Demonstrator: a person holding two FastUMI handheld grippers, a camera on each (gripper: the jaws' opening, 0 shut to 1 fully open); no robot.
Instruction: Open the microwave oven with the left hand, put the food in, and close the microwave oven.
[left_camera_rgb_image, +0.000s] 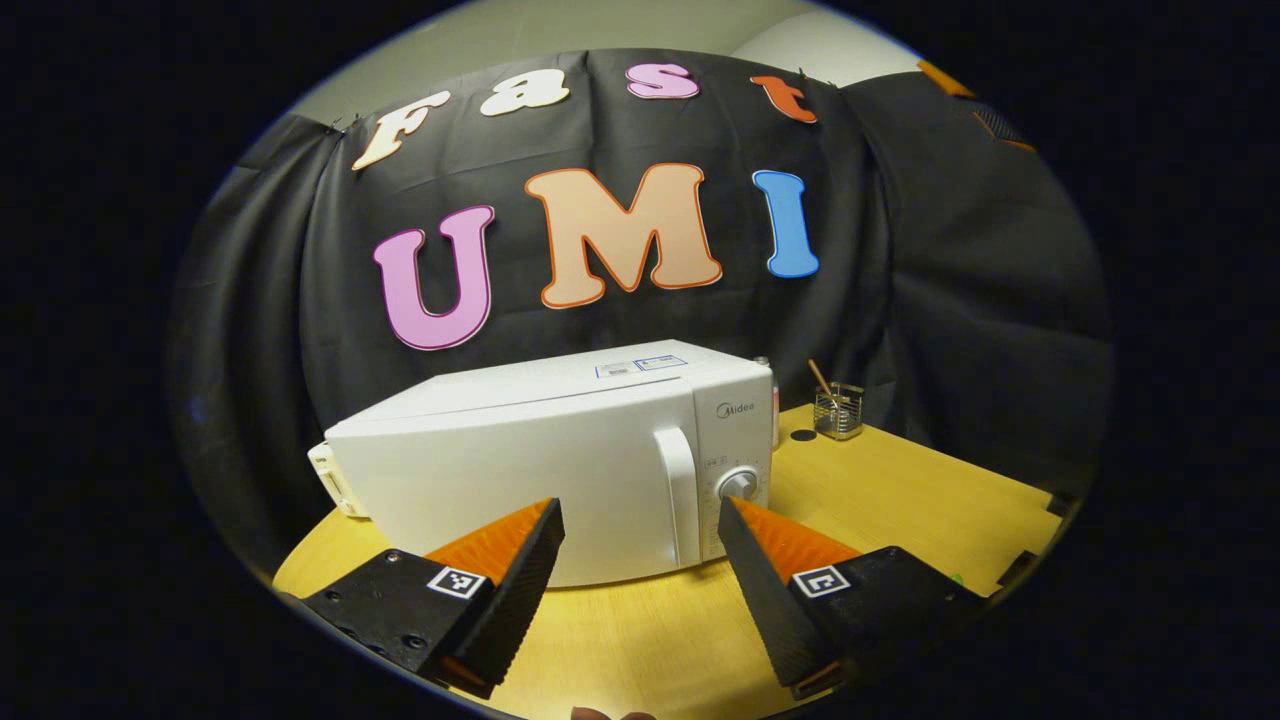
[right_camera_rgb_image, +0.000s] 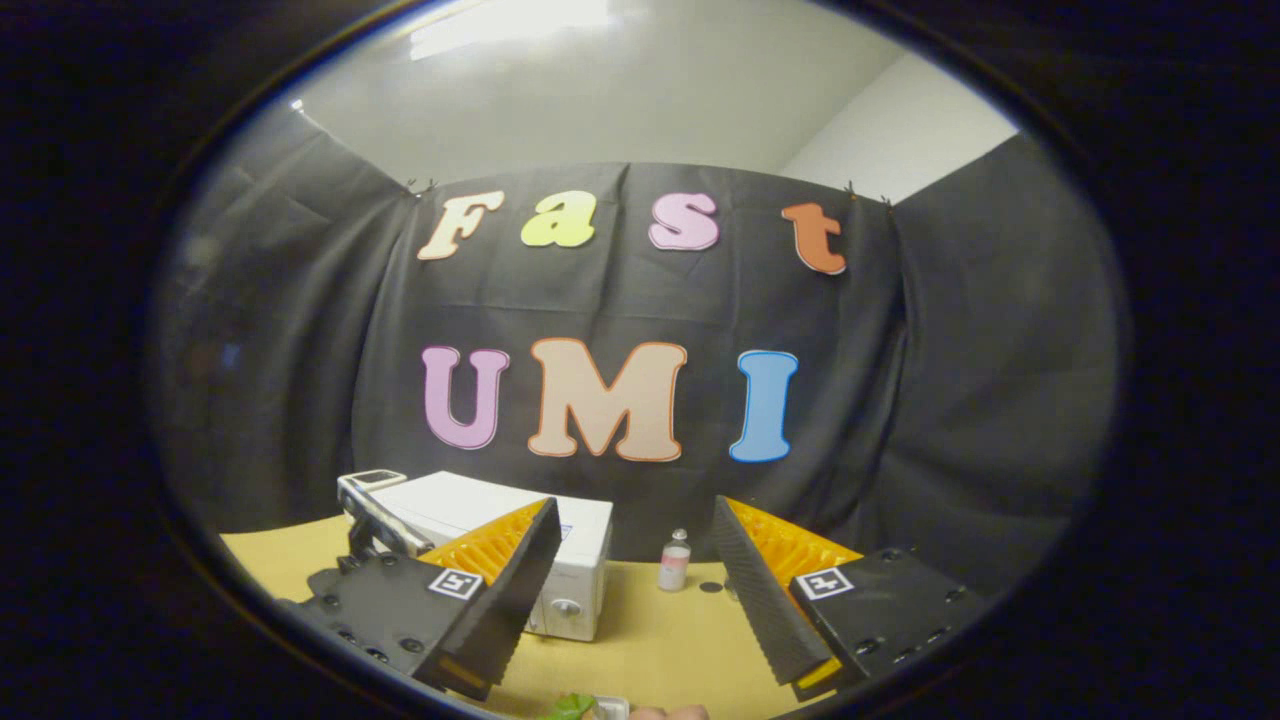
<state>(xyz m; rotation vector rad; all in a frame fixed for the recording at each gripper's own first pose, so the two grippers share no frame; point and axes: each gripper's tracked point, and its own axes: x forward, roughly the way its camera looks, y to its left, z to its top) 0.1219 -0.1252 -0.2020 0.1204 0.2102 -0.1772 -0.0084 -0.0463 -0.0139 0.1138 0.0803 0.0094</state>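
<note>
Wooden table (left_camera_rgb_image: 900, 500) fronts black cloth wall. White microwave (left_camera_rgb_image: 560, 450), door closed, sits frame centre in left gripper view, handle (left_camera_rgb_image: 678, 490) right of centre. Left gripper (left_camera_rgb_image: 640, 520) spread wide, empty, short of door. Right gripper (right_camera_rgb_image: 635, 520) spread, empty; food (right_camera_rgb_image: 575, 708) at bottom edge; small bottle (right_camera_rgb_image: 676, 560) mid-frame.
</note>
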